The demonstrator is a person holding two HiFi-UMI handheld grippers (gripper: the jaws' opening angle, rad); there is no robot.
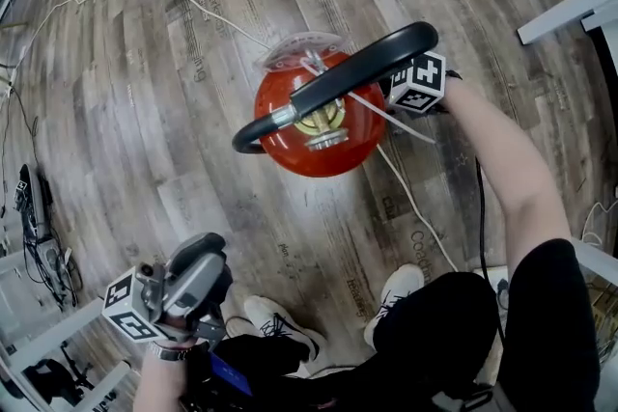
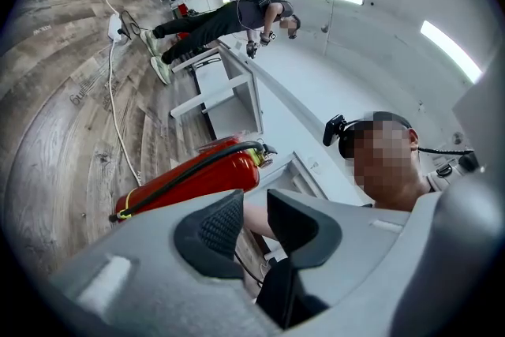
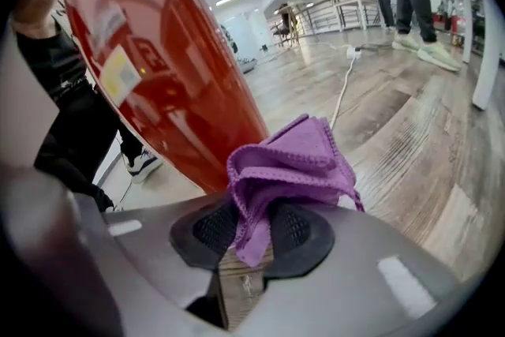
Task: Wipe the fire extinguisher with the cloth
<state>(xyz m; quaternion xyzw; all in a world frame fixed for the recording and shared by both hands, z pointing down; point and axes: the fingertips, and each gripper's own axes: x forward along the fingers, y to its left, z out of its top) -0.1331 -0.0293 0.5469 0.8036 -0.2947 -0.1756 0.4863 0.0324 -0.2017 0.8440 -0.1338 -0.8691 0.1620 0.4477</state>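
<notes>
My R gripper is clamped on the purple cloth. The fire extinguisher stands upright on the floor, its red body just left of the cloth; contact unclear. My L gripper is slack and empty, well apart. R does the wipe, along the body.

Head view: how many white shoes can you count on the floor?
2. The first shoe lies at lower centre; the second shoe sits to its right, partly under the dark trouser leg. No others show.
</notes>
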